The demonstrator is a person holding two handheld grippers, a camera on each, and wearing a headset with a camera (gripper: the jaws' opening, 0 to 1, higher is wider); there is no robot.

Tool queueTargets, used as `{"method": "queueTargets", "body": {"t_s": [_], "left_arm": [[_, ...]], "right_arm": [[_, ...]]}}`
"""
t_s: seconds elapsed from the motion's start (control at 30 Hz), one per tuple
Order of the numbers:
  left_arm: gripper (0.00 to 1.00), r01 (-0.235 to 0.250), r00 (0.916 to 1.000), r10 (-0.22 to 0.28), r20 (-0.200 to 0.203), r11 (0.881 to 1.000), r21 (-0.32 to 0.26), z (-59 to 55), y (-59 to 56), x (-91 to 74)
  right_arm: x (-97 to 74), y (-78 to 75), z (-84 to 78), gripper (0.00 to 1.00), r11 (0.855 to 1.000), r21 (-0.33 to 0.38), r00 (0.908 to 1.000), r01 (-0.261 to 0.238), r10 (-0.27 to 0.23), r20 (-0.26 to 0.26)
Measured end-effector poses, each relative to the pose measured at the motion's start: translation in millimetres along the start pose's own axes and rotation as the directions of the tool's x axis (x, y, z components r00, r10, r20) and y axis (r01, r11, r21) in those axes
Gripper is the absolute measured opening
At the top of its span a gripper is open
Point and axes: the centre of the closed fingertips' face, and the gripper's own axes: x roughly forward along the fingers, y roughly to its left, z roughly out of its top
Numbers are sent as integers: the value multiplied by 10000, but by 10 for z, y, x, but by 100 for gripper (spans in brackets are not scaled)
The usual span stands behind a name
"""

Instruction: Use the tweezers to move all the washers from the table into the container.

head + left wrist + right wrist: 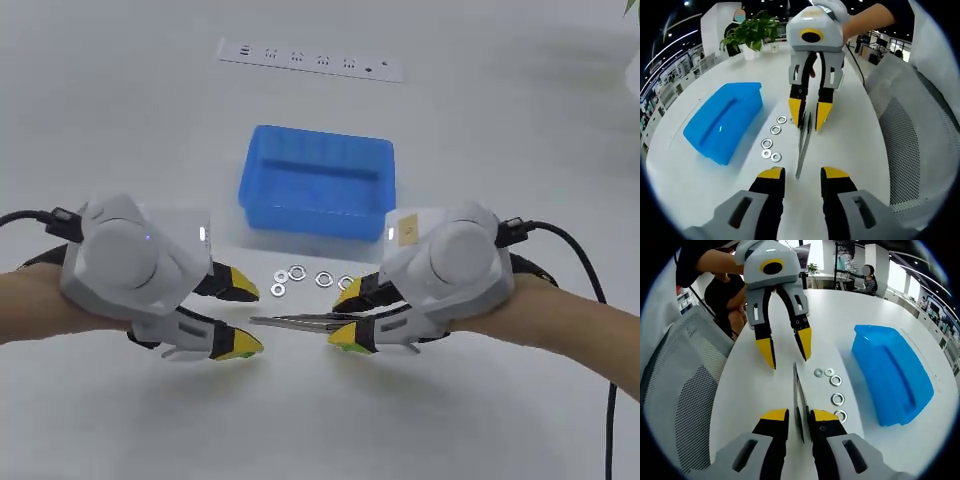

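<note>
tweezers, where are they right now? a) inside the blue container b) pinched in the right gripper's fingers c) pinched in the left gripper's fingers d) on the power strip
b: in the right gripper view the tweezers run out from between the yellow fingers of the right gripper, while the left gripper opposite is open and holds nothing.

Silver tweezers (290, 321) sat level, clamped in right gripper (344, 315). Five metal washers (297, 271) lay loose, clustered near empty blue plastic container (318, 180).
</note>
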Motion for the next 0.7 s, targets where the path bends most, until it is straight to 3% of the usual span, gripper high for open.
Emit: {"method": "queueTargets", "body": {"t_s": [0.03, 0.13, 0.17, 0.2, 0.23, 0.4, 0.7], "left_arm": [[28, 48, 9999, -47, -138, 10000, 79, -14, -3, 10], [22, 166, 9910, -78, -1338, 9977, 650, -185, 12, 46], [22, 241, 9983, -204, -551, 9975, 666, -70, 6, 70], [22, 237, 9959, -202, -880, 9989, 396, -150, 34, 56], [22, 152, 9956, -116, -926, 9991, 387, -151, 65, 64], [17, 69, 9964, -36, -848, 9993, 381, -97, 81, 90], [6, 190, 9937, -111, -1117, 9973, 705, -79, 111, 100]], "right_arm": [[2, 2, -4, 16, 10000, -35, 10000, -10, 10, -32], [11, -8, -14, 13, 9993, -365, 9999, 62, -68, -149], [8, -21, -17, 12, 9991, -404, 9998, 83, -91, -197], [7, -22, -16, 12, 9991, -420, 9998, 78, -86, -199], [7, -21, -18, 12, 9991, -419, 9998, 73, -81, -203], [12, -17, -18, 11, 9980, -634, 9997, 3, -19, -247], [13, -15, -24, 11, 9966, -828, 9991, 43, -77, -407]]}}
